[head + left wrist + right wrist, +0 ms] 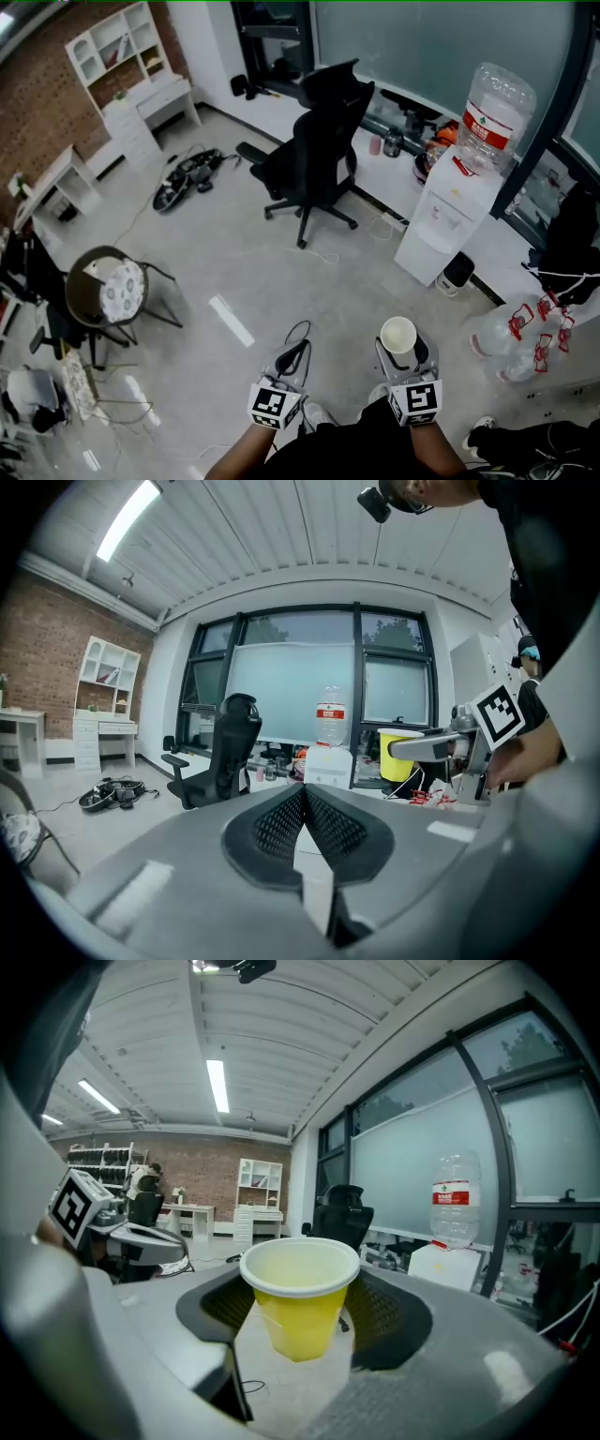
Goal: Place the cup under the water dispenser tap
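I'm gripping the yellow cup [300,1302] upright btw R gripper [402,351] jaws, near me. L gripper [305,819] is hanging clenched, nothing in it, just left. The water dispenser [443,220] is standing far right, well apart; tap prob. too small to see.

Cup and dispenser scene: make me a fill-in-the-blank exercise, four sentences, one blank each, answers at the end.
The cup in the right gripper is ____ in colour.
The jaws of the left gripper are ____, with nothing between them.
On top of the dispenser stands a large water ____.
The office chair is ____.
Missing words: yellow; shut; bottle; black.
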Action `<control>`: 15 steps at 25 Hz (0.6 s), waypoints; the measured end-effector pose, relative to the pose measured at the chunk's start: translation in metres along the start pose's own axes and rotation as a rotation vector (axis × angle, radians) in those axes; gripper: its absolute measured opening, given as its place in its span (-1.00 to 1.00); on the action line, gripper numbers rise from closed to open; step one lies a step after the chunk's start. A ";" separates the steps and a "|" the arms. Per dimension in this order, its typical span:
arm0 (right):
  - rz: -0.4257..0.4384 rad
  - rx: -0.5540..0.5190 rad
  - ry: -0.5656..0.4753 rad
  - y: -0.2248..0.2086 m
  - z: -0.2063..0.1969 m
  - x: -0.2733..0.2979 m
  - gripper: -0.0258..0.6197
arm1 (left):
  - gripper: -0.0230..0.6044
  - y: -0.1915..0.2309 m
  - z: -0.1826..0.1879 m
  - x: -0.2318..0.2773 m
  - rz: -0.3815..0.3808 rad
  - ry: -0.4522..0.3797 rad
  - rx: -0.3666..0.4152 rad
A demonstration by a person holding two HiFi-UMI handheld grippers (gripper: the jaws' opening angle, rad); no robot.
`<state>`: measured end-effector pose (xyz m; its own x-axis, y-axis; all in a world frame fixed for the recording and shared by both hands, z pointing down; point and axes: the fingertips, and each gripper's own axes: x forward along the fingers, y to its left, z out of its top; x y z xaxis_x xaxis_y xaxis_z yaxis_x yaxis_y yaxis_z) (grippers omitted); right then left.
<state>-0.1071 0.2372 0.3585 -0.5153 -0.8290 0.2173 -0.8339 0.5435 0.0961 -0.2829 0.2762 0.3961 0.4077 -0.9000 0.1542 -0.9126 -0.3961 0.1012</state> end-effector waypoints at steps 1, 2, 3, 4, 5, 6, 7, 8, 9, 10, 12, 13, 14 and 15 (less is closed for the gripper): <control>-0.019 0.023 0.000 -0.005 0.000 0.003 0.01 | -0.88 0.003 0.000 0.003 -0.002 0.007 -0.001; -0.032 0.039 -0.001 -0.009 0.000 0.007 0.01 | -0.88 0.006 0.000 0.007 -0.002 0.015 -0.003; -0.038 0.045 -0.003 -0.013 0.000 0.011 0.01 | -0.88 0.008 -0.002 0.012 -0.004 0.023 -0.005; -0.039 0.041 -0.003 -0.016 0.001 0.017 0.01 | -0.88 0.009 -0.002 0.017 -0.009 0.027 -0.004; -0.036 0.033 -0.003 -0.020 0.002 0.022 0.01 | -0.88 0.010 0.000 0.025 -0.014 0.027 0.000; -0.033 0.026 -0.003 -0.024 0.003 0.029 0.01 | -0.88 0.012 0.003 0.033 -0.018 0.026 0.004; -0.031 0.020 -0.004 -0.030 0.004 0.035 0.01 | -0.88 0.013 0.006 0.042 -0.022 0.025 0.008; -0.032 0.017 -0.004 -0.036 0.005 0.041 0.01 | -0.88 0.014 0.010 0.052 -0.026 0.025 0.011; -0.035 0.015 -0.003 -0.044 0.005 0.047 0.01 | -0.88 0.013 0.014 0.062 -0.032 0.025 0.016; -0.039 0.014 -0.002 -0.053 0.005 0.052 0.01 | -0.88 0.012 0.017 0.073 -0.040 0.025 0.022; -0.044 0.014 -0.002 -0.073 0.005 0.064 0.01 | -0.88 0.011 0.024 0.095 -0.054 0.026 0.034; -0.045 0.013 -0.002 -0.083 0.005 0.069 0.01 | -0.88 0.012 0.027 0.107 -0.057 0.029 0.039; -0.048 0.012 -0.003 -0.093 0.006 0.074 0.01 | -0.88 0.012 0.028 0.119 -0.059 0.033 0.042; -0.053 0.010 -0.003 -0.105 0.006 0.079 0.01 | -0.88 0.012 0.030 0.131 -0.061 0.036 0.043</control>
<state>-0.0613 0.1138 0.3596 -0.4704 -0.8572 0.2096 -0.8622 0.4971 0.0977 -0.2412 0.1483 0.3883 0.4631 -0.8669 0.1843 -0.8860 -0.4586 0.0693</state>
